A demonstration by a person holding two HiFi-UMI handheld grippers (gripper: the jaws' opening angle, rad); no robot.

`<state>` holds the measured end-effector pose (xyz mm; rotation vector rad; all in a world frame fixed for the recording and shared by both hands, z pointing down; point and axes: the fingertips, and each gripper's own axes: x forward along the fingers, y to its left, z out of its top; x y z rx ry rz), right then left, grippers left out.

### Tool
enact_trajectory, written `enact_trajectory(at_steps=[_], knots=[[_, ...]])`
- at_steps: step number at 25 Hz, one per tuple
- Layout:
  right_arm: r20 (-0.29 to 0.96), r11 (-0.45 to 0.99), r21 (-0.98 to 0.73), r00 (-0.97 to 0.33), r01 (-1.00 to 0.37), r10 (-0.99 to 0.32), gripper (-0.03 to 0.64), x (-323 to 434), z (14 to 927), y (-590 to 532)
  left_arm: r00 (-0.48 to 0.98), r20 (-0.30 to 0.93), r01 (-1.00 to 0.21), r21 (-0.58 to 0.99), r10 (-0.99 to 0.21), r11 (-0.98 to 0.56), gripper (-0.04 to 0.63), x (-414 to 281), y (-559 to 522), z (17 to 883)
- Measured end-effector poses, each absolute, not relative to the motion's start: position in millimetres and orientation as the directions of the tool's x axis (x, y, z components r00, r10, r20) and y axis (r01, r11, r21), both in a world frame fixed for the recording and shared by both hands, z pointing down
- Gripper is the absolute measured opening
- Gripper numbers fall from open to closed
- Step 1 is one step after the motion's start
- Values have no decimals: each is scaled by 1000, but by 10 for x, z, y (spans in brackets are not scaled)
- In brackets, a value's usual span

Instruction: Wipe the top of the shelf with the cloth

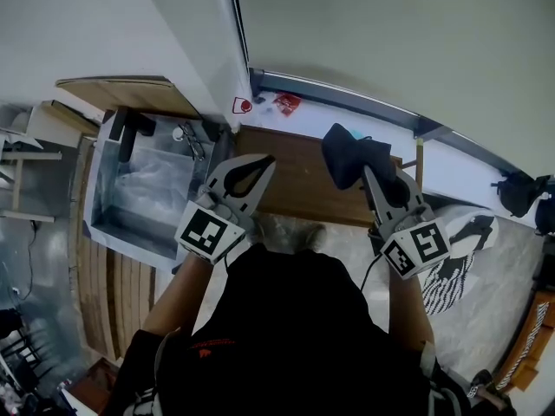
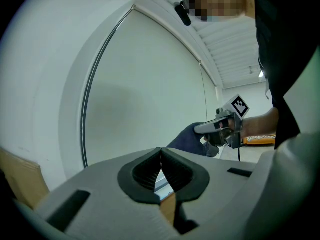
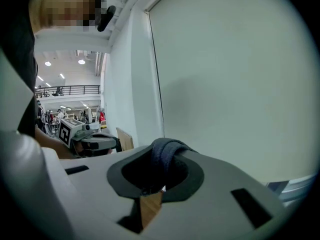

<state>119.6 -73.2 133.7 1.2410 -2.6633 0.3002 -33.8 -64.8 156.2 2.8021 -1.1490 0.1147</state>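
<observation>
The brown wooden shelf top lies below me against the wall. My right gripper hangs over its right part, shut on a dark blue cloth that bunches above the jaw tips. In the right gripper view the cloth is folded between the jaws, off the shelf. My left gripper is over the shelf's left end, shut with nothing in it; its pads meet. The left gripper view shows the right gripper with the cloth beside it, at about the same height.
A clear plastic bin with tools stands left of the shelf. Red objects lie on the ledge behind it. Wooden slats lie at lower left, a striped mat at right. A pale wall stands close in front.
</observation>
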Motion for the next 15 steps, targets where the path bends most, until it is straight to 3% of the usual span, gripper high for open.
enact_trajectory(at_steps=[15], knots=[[284, 643, -97, -640, -760, -714, 38, 1188, 1442, -717, 717, 103, -697, 63, -690, -714, 20, -298, -668, 1571]])
